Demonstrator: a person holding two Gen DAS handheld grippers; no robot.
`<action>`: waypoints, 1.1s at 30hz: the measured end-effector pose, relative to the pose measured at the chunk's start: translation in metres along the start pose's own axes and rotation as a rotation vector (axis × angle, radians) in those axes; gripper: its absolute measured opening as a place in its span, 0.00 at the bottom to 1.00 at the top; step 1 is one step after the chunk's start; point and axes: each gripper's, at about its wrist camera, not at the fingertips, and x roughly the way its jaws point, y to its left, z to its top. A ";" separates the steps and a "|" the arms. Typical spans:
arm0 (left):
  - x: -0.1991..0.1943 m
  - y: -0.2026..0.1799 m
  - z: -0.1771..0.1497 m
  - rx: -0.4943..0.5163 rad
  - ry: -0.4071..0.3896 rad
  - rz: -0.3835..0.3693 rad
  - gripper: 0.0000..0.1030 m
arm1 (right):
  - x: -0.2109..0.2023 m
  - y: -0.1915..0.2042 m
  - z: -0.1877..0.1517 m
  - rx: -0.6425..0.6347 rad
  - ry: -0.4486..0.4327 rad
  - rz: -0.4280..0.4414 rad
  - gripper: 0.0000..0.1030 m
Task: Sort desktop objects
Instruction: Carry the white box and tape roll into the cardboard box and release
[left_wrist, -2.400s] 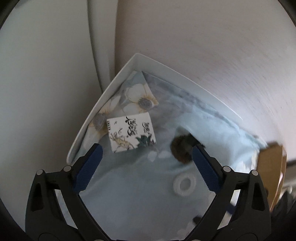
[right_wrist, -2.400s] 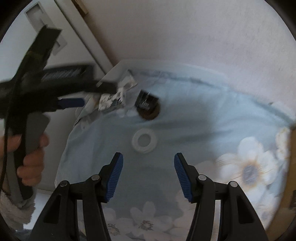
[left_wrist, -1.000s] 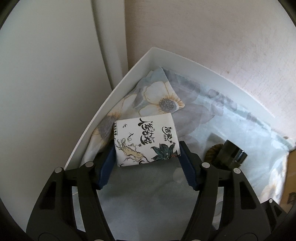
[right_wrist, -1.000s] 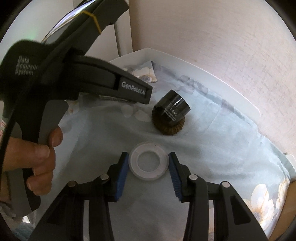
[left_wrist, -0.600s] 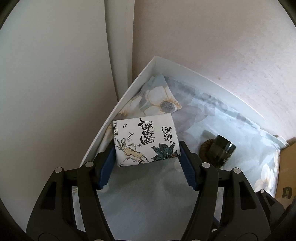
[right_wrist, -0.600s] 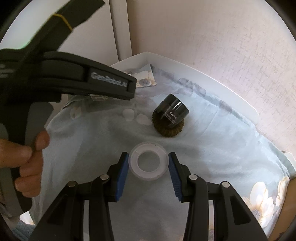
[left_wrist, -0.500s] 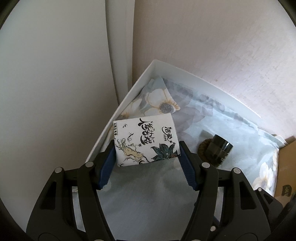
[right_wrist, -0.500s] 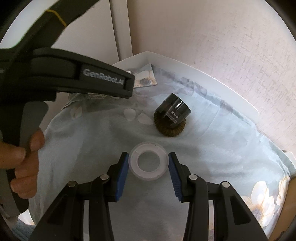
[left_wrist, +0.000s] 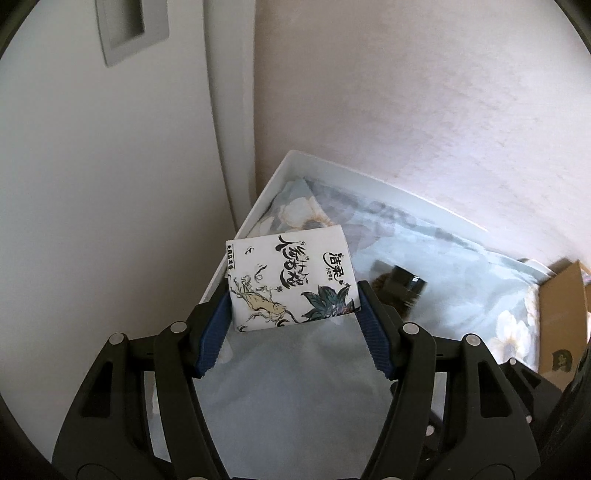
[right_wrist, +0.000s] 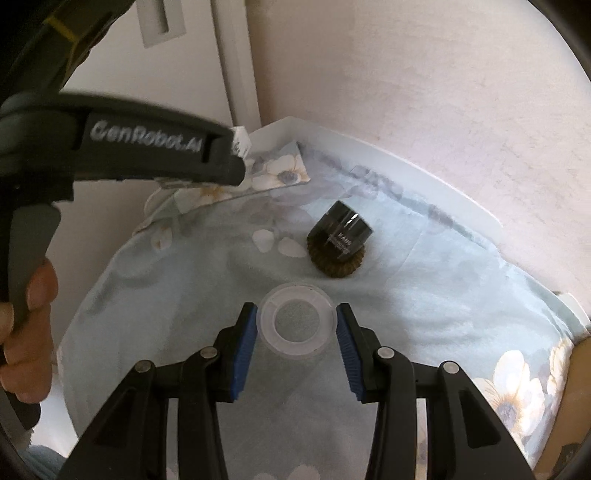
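The right tongs (right_wrist: 295, 330) grip a clear tape ring (right_wrist: 298, 318) above the flowered cloth (right_wrist: 184, 295). The left tongs (left_wrist: 293, 314) clamp a white tissue pack (left_wrist: 290, 278) over the counter's (left_wrist: 369, 182) corner. Farther back, a black jar (right_wrist: 341, 232) lies on a brown scrunchie (right_wrist: 334, 266).

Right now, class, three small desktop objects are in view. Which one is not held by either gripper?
The black jar, resting on a brown ring on the floral cloth. The left gripper clamps the tissue pack; the right gripper clamps the clear tape ring.
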 end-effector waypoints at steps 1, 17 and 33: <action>-0.005 -0.004 -0.002 0.005 -0.001 -0.009 0.60 | -0.004 -0.001 0.001 0.011 -0.004 -0.004 0.38; -0.119 -0.110 -0.012 0.277 -0.161 -0.270 0.60 | -0.227 -0.127 -0.034 0.336 -0.249 -0.149 0.39; -0.147 -0.317 -0.083 0.614 -0.005 -0.563 0.61 | -0.338 -0.201 -0.170 0.626 -0.239 -0.497 0.39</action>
